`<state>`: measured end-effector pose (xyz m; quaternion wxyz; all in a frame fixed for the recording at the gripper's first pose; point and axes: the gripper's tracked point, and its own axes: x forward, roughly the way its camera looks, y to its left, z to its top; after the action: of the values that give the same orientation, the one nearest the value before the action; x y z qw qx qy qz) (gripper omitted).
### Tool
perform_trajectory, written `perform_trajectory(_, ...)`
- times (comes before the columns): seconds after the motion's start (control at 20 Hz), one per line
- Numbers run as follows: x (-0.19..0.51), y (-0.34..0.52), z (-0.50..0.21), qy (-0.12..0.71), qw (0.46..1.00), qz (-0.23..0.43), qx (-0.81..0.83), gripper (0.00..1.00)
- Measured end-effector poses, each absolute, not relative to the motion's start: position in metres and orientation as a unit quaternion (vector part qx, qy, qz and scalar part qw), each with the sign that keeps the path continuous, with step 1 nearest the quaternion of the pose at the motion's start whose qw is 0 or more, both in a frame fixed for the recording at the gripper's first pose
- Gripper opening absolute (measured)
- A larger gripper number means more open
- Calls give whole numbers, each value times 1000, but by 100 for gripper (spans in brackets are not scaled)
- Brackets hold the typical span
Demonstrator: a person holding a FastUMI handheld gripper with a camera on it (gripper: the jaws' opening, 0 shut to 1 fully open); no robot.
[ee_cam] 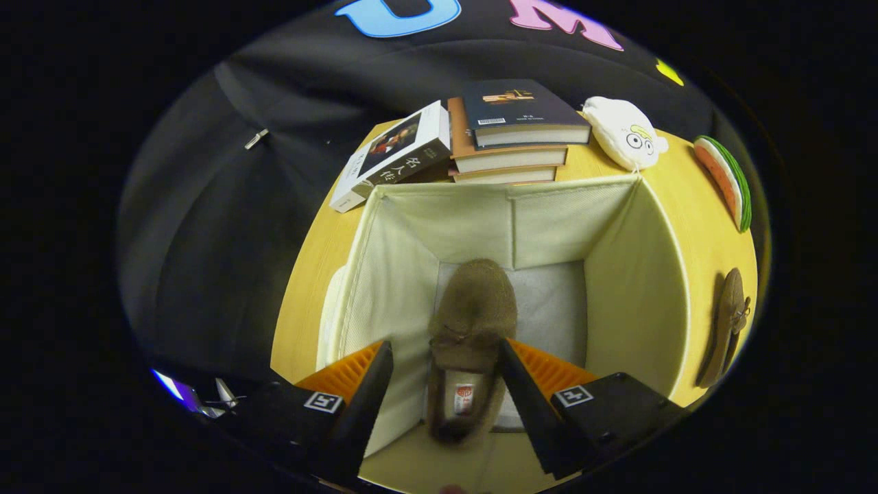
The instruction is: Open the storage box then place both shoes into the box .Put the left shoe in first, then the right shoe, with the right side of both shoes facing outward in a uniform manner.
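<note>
One shoe boxed: a brown suede loafer with a bow (470, 322) lies on the floor of the open cream fabric storage box (631, 254), toe toward the far wall, heel toward the near wall.
Second shoe: a matching brown loafer (727, 326) lies on the yellow wooden table (713, 226), outside the box's right wall, near the table's right edge.
Hand-held gripper (446, 357): fingers spread apart above the box, straddling the boxed loafer's opening; neither finger appears to press on it, so it reads as released.
Progress: box open, first shoe in, second shoe still out.
Risk, orientation: whether the boxed shoe's right side faces outward cannot be confirmed; a mismatch with the second shoe would fail uniformity.
Risk, snagging: lifting out close to the soft wall could drag the box.
Risk, space: the boxed loafer sits near mid-floor, leaving a tight slot beside it.
</note>
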<state>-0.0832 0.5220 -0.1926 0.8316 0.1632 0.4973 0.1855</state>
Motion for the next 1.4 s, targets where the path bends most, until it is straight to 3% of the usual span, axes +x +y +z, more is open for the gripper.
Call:
perform_trajectory(0.6,-74,465,-116,423,852,222,216,98)
perform_trajectory(1.05,-61,307,-92,347,901,186,183,98)
perform_trajectory(1.4,-81,163,-151,366,916,111,122,98)
